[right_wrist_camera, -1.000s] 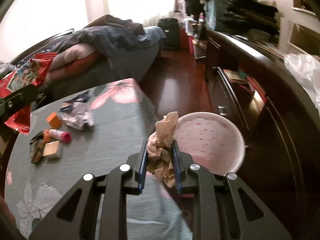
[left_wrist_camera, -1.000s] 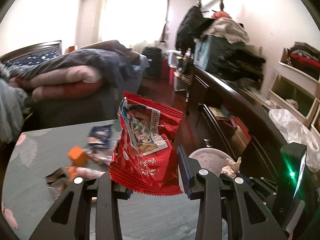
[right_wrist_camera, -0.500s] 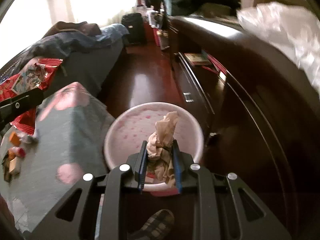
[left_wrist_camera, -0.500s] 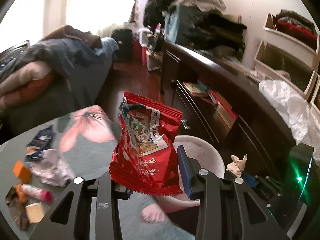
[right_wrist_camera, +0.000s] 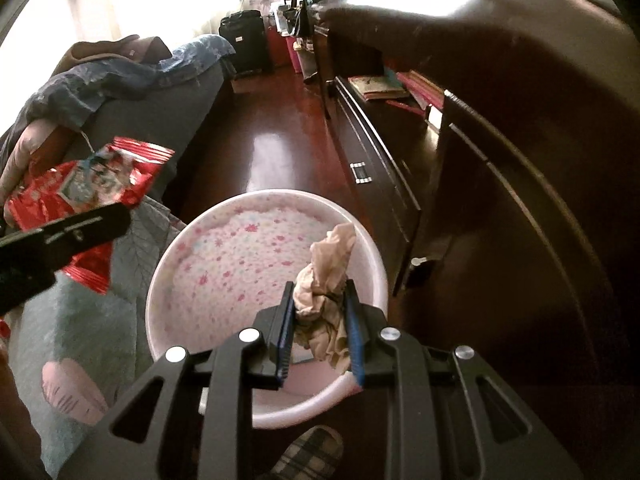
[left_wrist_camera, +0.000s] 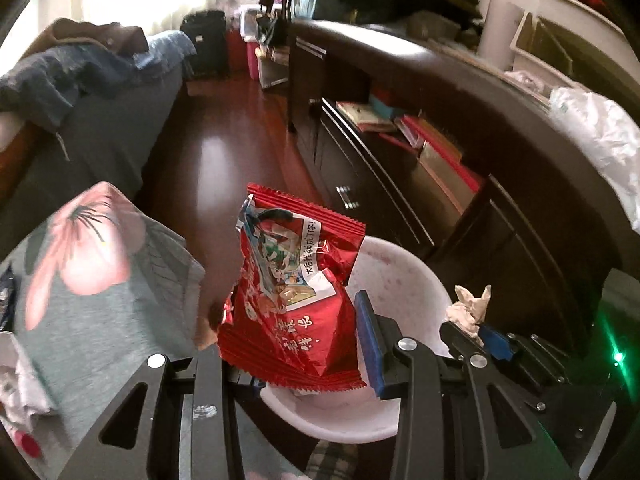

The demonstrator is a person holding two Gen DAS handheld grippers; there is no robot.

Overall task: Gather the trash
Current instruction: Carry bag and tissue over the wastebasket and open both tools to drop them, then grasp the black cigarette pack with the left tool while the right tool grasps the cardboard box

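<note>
Right tongs (right_wrist_camera: 318, 334) grasp a crumpled tissue (right_wrist_camera: 326, 280), left tongs (left_wrist_camera: 296, 342) a red wrapper (left_wrist_camera: 296, 300), above the bin (right_wrist_camera: 160, 280) for dropping.

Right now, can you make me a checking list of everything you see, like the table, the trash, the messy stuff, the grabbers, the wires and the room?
Surface: table under a grey cloth with pink flowers, beside the bin.
Job's things: pink-speckled bin on the floor; red snack bag; crumpled tissue.
Clutter: a crumpled white wrapper at the table's left edge.
Grippers: left gripper holds the snack bag above the bin; right gripper shut on the tissue over the bin.
Cables: nothing seen.
Surroundings: dark wooden cabinet with books, bed piled with bedding, shiny wood floor, a plaid slipper beneath the bin.
</note>
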